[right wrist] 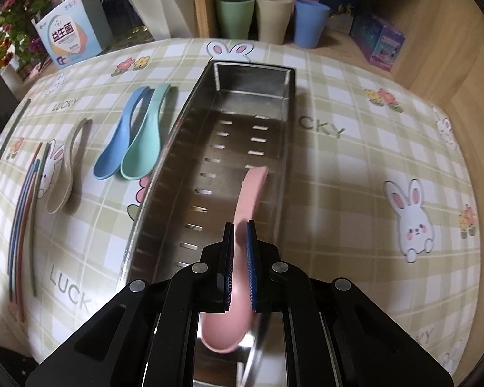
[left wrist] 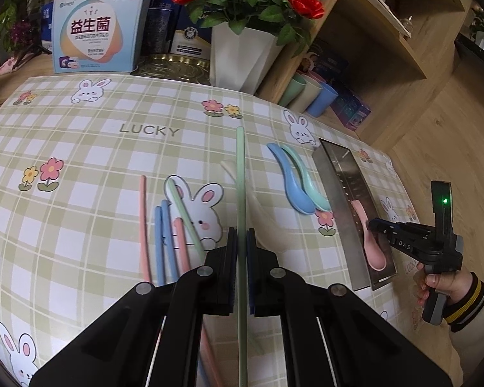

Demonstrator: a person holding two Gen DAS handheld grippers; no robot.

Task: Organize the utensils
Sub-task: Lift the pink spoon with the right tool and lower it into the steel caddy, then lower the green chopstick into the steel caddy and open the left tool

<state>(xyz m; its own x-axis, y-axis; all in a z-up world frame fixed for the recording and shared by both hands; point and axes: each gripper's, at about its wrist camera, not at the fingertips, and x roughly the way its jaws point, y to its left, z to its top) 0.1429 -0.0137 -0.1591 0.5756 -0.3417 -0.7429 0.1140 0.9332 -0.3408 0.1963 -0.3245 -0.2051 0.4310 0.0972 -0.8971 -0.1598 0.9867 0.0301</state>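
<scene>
My left gripper [left wrist: 241, 237] is shut on a long green chopstick [left wrist: 240, 174] and holds it above the tablecloth. My right gripper [right wrist: 240, 229] is shut on a pink spoon [right wrist: 248, 200] inside the steel perforated tray [right wrist: 190, 129]; it also shows in the left wrist view [left wrist: 369, 224] over the tray [left wrist: 335, 187]. A blue spoon [right wrist: 122, 135], a teal spoon [right wrist: 145, 148] and a cream spoon [right wrist: 64, 180] lie left of the tray. Pink, blue and green chopsticks [left wrist: 167, 235] lie on the cloth at left.
The checked rabbit tablecloth [left wrist: 96, 148] covers the table. A white flower pot [left wrist: 242, 54], a box [left wrist: 96, 32] and a gold tin [left wrist: 174, 66] stand at the back. Three cups [right wrist: 271, 16] stand on the wooden shelf behind the tray.
</scene>
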